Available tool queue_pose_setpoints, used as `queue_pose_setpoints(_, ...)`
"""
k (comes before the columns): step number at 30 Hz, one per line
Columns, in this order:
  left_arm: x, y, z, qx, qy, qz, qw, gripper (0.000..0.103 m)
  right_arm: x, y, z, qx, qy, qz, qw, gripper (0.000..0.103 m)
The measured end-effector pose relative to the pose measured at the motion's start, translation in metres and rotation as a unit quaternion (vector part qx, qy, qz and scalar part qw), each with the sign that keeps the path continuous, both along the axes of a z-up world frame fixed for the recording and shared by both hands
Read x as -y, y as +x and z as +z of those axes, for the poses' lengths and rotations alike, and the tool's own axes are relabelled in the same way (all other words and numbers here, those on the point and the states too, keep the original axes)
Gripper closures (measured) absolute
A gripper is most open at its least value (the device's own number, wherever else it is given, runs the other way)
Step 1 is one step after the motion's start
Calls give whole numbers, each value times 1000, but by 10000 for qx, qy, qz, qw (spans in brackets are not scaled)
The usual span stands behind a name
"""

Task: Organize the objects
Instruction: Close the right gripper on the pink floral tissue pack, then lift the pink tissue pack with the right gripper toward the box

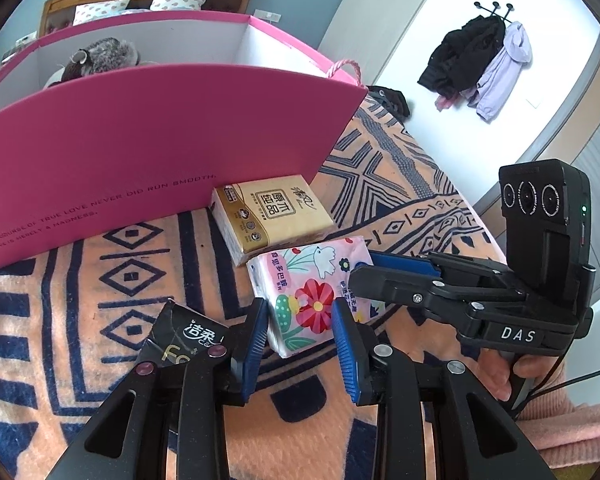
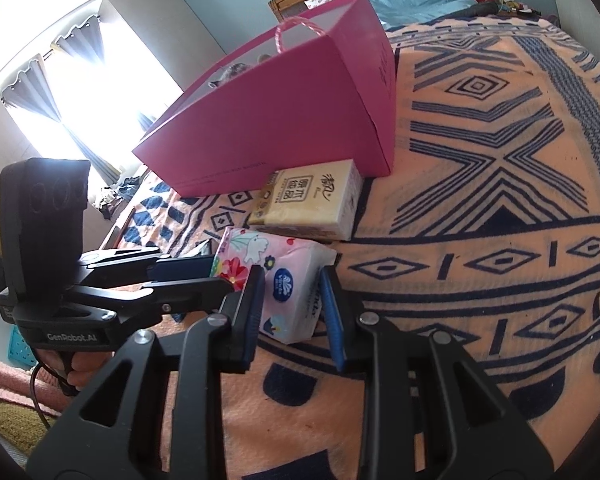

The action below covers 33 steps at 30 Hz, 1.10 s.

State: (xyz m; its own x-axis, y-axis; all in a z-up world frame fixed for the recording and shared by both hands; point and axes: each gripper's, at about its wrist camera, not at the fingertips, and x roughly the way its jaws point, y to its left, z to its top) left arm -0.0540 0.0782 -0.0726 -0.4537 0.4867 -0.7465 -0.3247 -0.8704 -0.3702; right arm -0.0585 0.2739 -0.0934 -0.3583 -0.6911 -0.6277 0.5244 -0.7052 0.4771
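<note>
Tongs from both my hands meet on one pink, flower-printed soft tissue pack [image 1: 312,292], which lies on the orange woven blanket with navy geometric patterning [image 1: 100,280], just in front of the tall magenta paper gift bag [image 1: 140,140]. My left gripper [image 1: 300,306] is clamped on the pack's near end, its blue pads pressed against both sides. My right gripper [image 2: 291,276] has come in from the other side and, as far as I can judge, pinches the opposite end, its pads looking to be in contact with the wrapper. The pack's long axis runs roughly from one pair of tongs to the other, so neither hand is nearer; both are on it. The bag stands upright beyond it with its mouth open upward and a grey plush toy [image 1: 100,58] inside. Between pack and bag sits a yellow rectangular tissue pack [image 1: 272,216], just beside the pink one and against the bag's foot. A black glossy tissue pack [image 1: 184,340] lies just beside my left tongs on their outer side. I judge that the way into the bag is up and over its near wall, clear of the rope handle [image 1: 346,66]. Open blanket spreads wide on the right-hand side.
</note>
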Motion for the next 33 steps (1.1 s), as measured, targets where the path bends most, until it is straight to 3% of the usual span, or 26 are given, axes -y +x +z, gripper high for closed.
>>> queue_pose_setpoints(33,7,11,44,-685,-80,88,9976,71,13,7,49,-787,28,142,9968,72)
